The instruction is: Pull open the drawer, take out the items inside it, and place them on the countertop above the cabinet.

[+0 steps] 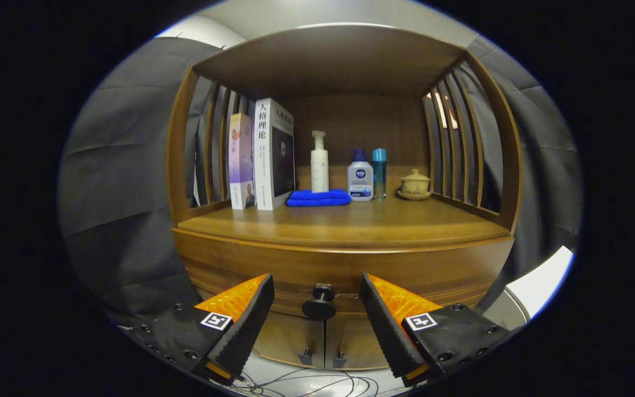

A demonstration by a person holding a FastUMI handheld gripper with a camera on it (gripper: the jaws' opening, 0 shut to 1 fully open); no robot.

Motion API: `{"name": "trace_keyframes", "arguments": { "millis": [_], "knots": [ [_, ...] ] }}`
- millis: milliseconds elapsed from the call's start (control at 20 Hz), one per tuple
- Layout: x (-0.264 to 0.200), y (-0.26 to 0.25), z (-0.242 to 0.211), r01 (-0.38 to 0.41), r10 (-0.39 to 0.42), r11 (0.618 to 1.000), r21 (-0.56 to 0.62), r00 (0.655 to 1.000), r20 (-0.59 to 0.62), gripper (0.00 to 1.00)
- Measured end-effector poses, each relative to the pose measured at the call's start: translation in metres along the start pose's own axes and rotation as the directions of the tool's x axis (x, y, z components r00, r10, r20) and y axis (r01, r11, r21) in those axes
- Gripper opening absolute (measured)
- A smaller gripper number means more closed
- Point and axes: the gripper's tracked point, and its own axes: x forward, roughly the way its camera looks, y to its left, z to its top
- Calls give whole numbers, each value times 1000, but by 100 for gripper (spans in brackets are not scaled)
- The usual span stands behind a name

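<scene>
Facing the closed drawer, the gripper spreads its fingers either side of one knob, untouching. Along the countertop's back edge: two books, three bottles, one cloth, one cup.

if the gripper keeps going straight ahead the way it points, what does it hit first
Most likely the dark drawer knob, which sits between the open fingers of the gripper, just ahead. Behind it is the closed drawer front. Depth to the knob is hard to judge.
</scene>
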Motion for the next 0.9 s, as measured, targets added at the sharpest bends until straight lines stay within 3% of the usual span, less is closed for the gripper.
{"name": "trace_keyframes", "arguments": {
  "millis": [200, 350, 500, 700, 800, 900],
  "knots": [
    [17, 3, -24, 3, -2, 1000, 9, 998, -55, 98],
    [24, 3, -40, 10, -7, 999, 32, 996, -89, 83],
    [31, 3, -45, 12, -8, 999, 40, 995, -104, 81],
    [39, -1, -45, 38, -33, 998, 43, 994, -109, 54],
    [40, 0, -45, 36, -29, 998, 55, 994, -109, 50],
    [40, -1, -46, 35, -30, 999, 36, 992, -122, 37]
  ]
}}
